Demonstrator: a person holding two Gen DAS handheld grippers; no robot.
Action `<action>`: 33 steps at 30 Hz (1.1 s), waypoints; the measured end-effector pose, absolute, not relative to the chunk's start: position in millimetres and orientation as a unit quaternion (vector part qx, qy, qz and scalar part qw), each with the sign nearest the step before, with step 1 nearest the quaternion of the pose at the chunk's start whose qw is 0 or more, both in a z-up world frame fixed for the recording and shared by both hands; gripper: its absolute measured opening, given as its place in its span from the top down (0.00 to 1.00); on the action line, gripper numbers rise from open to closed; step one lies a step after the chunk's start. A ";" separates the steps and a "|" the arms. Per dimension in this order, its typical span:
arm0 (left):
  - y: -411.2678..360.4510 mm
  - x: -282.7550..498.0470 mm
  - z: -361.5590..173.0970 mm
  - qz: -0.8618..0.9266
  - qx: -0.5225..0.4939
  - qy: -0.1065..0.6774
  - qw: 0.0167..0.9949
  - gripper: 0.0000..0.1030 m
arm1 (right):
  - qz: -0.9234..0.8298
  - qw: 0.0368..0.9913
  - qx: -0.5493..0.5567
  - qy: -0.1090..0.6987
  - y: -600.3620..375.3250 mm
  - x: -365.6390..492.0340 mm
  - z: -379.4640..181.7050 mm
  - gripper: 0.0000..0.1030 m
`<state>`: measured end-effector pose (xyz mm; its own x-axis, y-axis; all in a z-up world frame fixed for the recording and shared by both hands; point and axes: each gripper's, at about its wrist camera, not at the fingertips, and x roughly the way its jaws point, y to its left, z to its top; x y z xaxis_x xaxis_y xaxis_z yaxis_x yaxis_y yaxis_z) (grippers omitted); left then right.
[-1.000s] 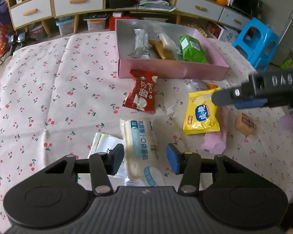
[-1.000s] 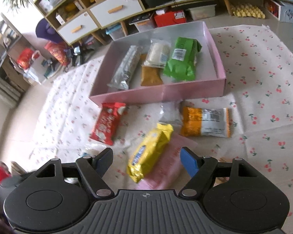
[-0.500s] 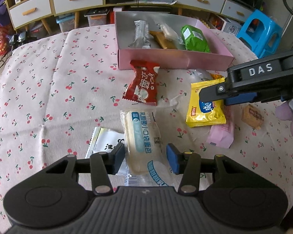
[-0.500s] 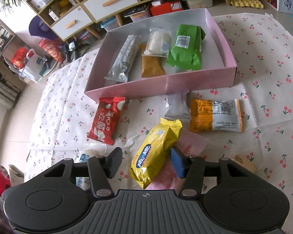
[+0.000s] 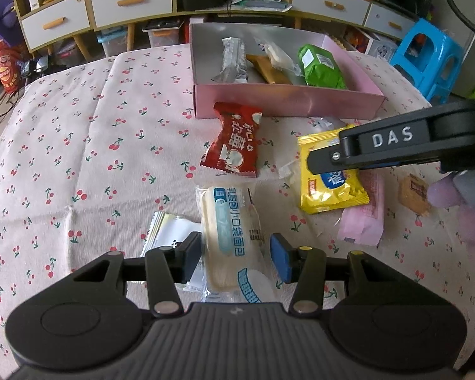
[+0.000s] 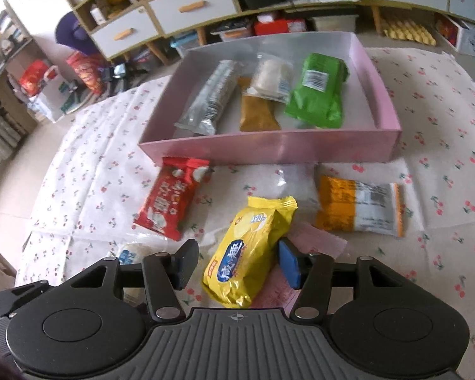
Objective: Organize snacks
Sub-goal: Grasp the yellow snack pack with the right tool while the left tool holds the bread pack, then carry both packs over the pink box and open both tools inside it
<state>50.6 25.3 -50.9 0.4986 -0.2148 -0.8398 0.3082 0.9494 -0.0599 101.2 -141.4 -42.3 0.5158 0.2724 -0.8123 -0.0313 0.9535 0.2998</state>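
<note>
A pink box (image 5: pixel 288 101) (image 6: pixel 269 148) holds a silver pack, a brown pack, a clear pack and a green pack (image 6: pixel 316 95). My left gripper (image 5: pixel 236 255) is open with its fingers on either side of a white bread packet (image 5: pixel 232 231), left pad close to it. My right gripper (image 6: pixel 237 262) is open around a yellow cracker pack (image 6: pixel 250 253) (image 5: pixel 329 180), right pad near touching; it also shows in the left wrist view. A red snack pack (image 5: pixel 234 141) (image 6: pixel 171 199) lies in front of the box.
An orange-and-silver pack (image 6: pixel 361 205), a clear pack (image 6: pixel 296 183), a pink packet (image 5: pixel 362 215), a brown biscuit pack (image 5: pixel 413 194) and a white-silver pack (image 5: pixel 171 228) lie on the cherry-print cloth (image 5: pixel 79 158). Shelves and a blue stool (image 5: pixel 427 57) stand behind.
Both grippers moved forward and lower over their packs. The right fingers narrowed around the yellow pack; the left fingers closed in slightly on the bread packet.
</note>
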 end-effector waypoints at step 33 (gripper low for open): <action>38.7 57.9 -40.9 -0.143 0.007 0.473 0.870 0.69 | 0.113 0.851 0.148 0.491 -128.2 111.9 -52.8 0.52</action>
